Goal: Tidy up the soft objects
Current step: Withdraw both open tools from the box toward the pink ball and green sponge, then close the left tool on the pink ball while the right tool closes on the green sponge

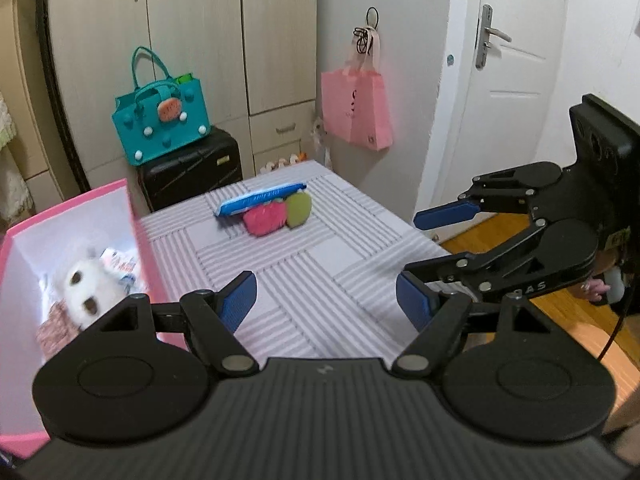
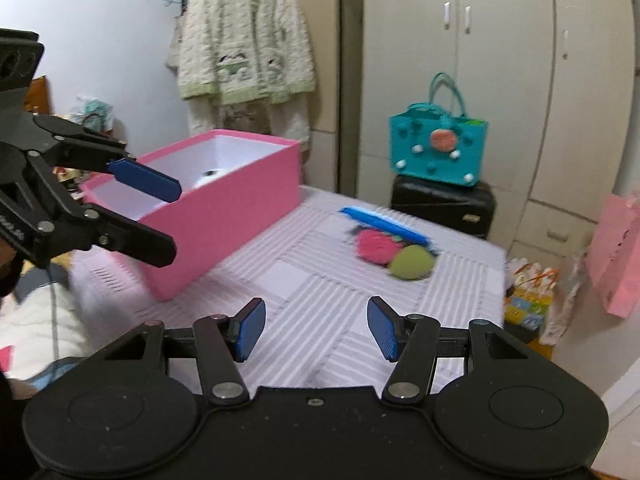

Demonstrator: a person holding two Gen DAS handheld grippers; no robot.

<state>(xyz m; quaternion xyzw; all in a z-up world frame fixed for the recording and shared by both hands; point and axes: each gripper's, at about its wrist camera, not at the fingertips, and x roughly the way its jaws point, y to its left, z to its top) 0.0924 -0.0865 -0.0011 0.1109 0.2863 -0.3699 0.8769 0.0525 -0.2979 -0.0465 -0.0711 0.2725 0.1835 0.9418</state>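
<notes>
On the striped grey mat (image 1: 312, 288) (image 2: 320, 280) lie a fluffy pink ball (image 1: 266, 218) (image 2: 376, 246), a green soft ball (image 1: 299, 209) (image 2: 410, 263) and a flat blue pouch (image 1: 258, 198) (image 2: 384, 222), all touching. A pink box (image 1: 134, 216) (image 2: 224, 220) stands at the mat's left; a white plush toy (image 1: 90, 284) and other items lie inside. My left gripper (image 1: 326, 300) (image 2: 160, 216) is open and empty, near the box. My right gripper (image 2: 316, 326) (image 1: 416, 256) is open and empty, short of the soft things.
A teal handbag (image 1: 162, 120) (image 2: 438, 148) sits on a black suitcase (image 1: 192, 168) (image 2: 442, 204) behind the mat. A pink tote (image 1: 356, 110) hangs on the wall by a white door (image 1: 508, 64). Wardrobes stand behind; a cream garment (image 2: 244, 36) hangs beyond the box.
</notes>
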